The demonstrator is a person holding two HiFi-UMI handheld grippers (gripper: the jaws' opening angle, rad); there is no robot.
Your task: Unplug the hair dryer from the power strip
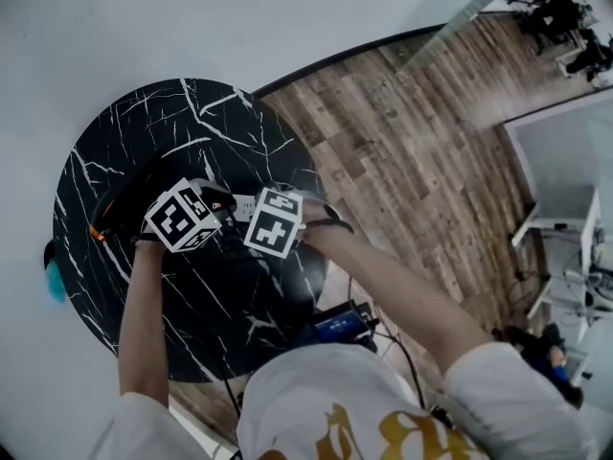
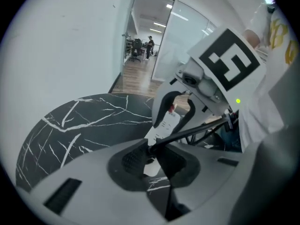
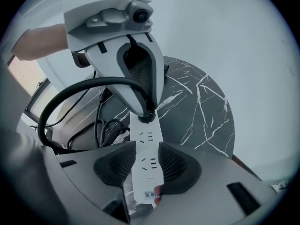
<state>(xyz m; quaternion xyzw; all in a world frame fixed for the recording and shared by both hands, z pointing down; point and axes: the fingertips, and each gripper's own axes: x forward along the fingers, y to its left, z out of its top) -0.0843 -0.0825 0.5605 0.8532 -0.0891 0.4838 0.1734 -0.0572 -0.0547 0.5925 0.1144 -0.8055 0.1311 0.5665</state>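
A white power strip (image 3: 146,149) lies on the round black marble table (image 1: 239,123). My right gripper (image 3: 146,165) is shut on the strip's near end, one pad on each long side. My left gripper (image 3: 146,110) comes down from above, shut on the hair dryer's black plug (image 3: 146,117), which sits against the strip's far socket. The black cord (image 3: 70,92) loops away to the left. In the left gripper view the plug (image 2: 151,150) is pinched between the pads of my left gripper (image 2: 149,156). The dark hair dryer (image 1: 124,199) lies at the table's left.
More black cables (image 3: 105,125) lie coiled on the table beside the strip. A small device with a blue screen (image 1: 337,326) hangs at the person's waist. Wood floor (image 1: 402,142) runs to the right and a white wall (image 1: 144,17) stands behind the table.
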